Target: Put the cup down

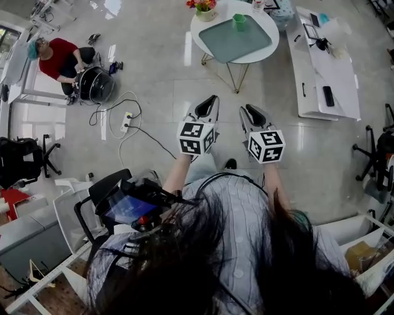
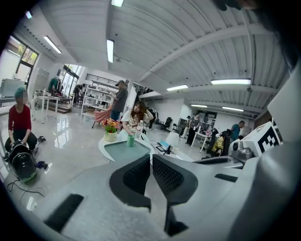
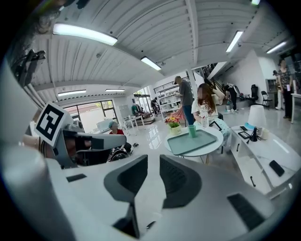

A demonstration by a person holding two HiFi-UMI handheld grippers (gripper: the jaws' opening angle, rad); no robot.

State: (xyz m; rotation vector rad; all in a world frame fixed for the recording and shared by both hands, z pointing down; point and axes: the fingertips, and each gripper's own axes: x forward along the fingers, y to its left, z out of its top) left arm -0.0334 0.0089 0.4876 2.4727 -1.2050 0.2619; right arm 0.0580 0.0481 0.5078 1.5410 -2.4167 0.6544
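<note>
No brand, label or lettering was legible anywhere. The cubes on both grippers carried black-and-white square patterns only. A small blue-lit screen (image 1: 129,209) on the chair at near left was too blurred to read. A clear bottle (image 3: 204,117) at the far edge of the table showed no readable label.

- Green cup (image 1: 239,20) stood upright at the far end of a teal tray (image 1: 234,43) on the round white table (image 1: 198,34), well ahead of both grippers and touched by neither.
- A flower pot (image 1: 205,9) sat just left of the tray, with its blooms cut off by the head view's top edge.
- Left gripper (image 1: 212,98): its own view showed the jaws drawn together, tips meeting, nothing between.
- Right gripper (image 1: 247,107): jaws parted by a narrow gap, nothing in it.
- The 2 grippers were held side by side above the floor, both aimed toward the table.

At right, a long white bench (image 1: 332,74) held a dark phone (image 1: 328,95) and small black items too small to identify. At far left, a person in red (image 1: 58,58) crouched over a round black object that could not be made out. A power strip (image 1: 127,121) lay on the floor, its cable trailing near. The wearer's dark hair hid most of the near ground in the head view.
</note>
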